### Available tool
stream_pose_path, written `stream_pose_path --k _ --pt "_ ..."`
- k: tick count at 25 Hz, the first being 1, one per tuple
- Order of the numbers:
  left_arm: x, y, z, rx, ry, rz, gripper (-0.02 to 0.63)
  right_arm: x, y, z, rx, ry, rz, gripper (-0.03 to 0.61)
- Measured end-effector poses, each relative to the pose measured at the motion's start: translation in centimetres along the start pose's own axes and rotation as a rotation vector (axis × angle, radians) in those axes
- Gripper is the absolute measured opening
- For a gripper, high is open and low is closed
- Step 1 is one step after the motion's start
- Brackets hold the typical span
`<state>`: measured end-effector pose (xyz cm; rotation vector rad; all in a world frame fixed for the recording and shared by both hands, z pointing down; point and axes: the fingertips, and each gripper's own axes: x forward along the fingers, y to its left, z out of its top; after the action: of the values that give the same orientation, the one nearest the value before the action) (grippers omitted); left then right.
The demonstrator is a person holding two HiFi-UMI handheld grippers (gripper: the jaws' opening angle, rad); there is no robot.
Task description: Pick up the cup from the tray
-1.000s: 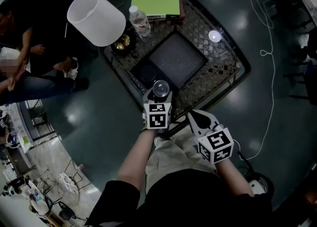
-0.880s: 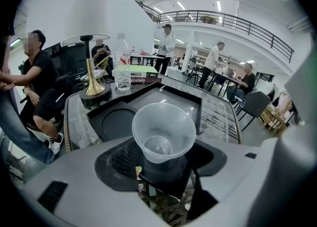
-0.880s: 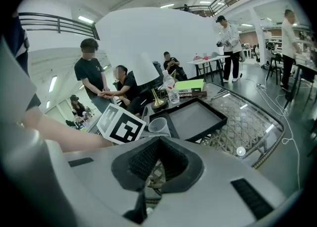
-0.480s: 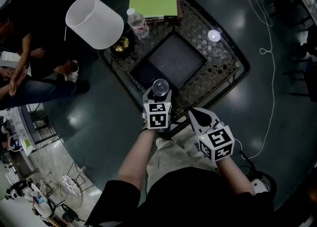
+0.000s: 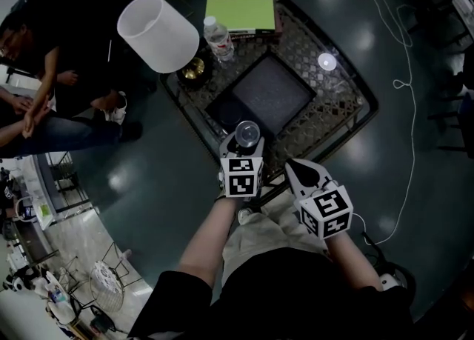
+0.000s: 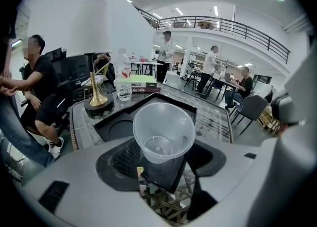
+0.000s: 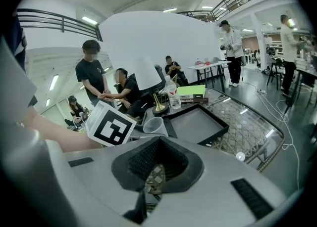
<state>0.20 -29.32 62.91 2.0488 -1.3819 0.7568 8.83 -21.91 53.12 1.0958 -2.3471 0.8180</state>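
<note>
Cup [image 6: 163, 132] pinched by jaws of left gripper [image 5: 245, 146] over tray [image 5: 275, 94]; right gripper [image 7: 157, 169] jaws pressed together.

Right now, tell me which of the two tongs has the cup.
The left tongs: they are shut on the clear plastic cup, whose open mouth faces their camera. The right tongs, beside them, are shut with nothing between them.

Tray [image 5: 270, 90] on table [image 5: 337, 112], bottle [image 5: 221, 38] and book [image 5: 241, 14] behind, lamp [image 5: 158, 32] left, cup [image 5: 247, 133] over near corner
</note>
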Motion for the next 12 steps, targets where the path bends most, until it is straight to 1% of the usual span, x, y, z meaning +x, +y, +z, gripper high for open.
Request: stream_pose_path --k 12 --pt "-4.4 -1.9 0.3 -0.022 -0.027 -0.037 0.278 -0.9 0.7 0.8 -0.031 -0.029 -0.002 0.011"
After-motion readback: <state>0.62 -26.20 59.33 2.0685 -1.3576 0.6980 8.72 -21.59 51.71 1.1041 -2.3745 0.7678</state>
